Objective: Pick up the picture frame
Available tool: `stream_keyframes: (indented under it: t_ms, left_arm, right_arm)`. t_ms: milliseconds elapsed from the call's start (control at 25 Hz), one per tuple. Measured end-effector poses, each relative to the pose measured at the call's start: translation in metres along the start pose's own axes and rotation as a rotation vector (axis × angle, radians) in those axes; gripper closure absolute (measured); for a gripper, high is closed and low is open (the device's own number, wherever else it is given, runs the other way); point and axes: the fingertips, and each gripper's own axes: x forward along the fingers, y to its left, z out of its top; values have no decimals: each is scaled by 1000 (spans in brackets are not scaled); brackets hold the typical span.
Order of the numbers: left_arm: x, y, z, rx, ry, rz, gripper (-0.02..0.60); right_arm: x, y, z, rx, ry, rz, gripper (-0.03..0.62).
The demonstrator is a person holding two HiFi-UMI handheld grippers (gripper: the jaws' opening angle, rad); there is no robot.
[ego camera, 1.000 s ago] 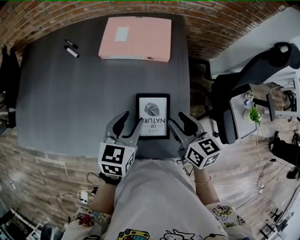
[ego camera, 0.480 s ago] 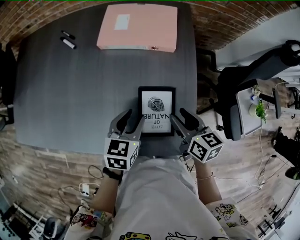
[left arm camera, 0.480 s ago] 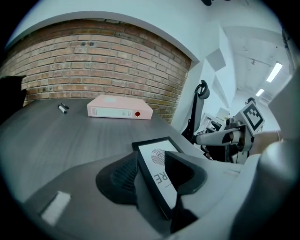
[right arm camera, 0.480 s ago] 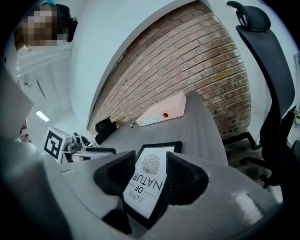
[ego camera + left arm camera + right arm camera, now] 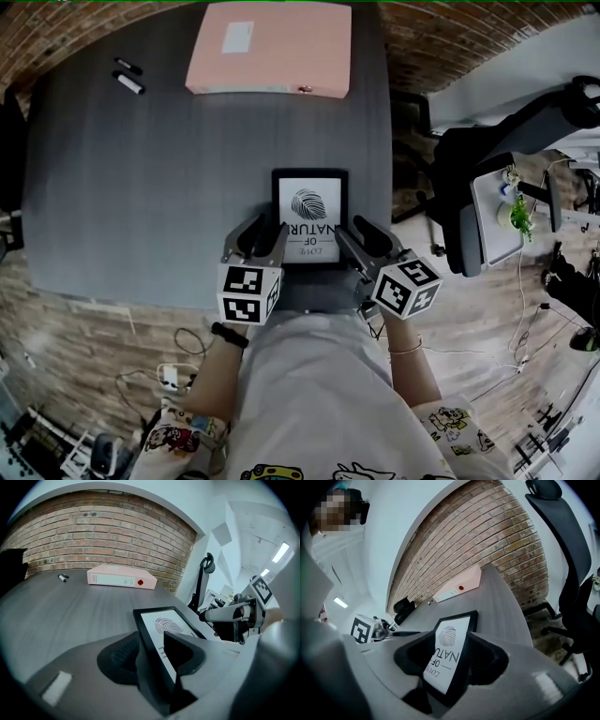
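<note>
The black picture frame (image 5: 310, 217) with a white feather print lies flat on the grey table (image 5: 141, 187), close to the near edge. My left gripper (image 5: 265, 232) straddles the frame's left border (image 5: 149, 641), one jaw outside it and the other over the print. Its jaws are closing, with a little gap still showing beside the border. My right gripper (image 5: 353, 231) straddles the right border (image 5: 461, 660) the same way, its jaws apart and not pressing. The frame rests on the table in both gripper views.
A flat pink box (image 5: 269, 49) lies at the table's far edge. Two markers (image 5: 127, 77) lie at the far left. A black office chair (image 5: 497, 178) stands off the table's right side, beside a brick wall.
Both grippers have come down from just above the table's near edge onto the frame's two side borders. The left jaws stand narrower than before.
</note>
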Motion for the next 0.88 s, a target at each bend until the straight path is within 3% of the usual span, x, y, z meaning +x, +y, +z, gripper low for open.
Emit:
stream_keyframes:
  t_ms: [880]
  left_arm:
    - [19,5,-11,-54,35,36,471]
  right_arm:
    - [-1,-5,-1,50,-2,-1,393]
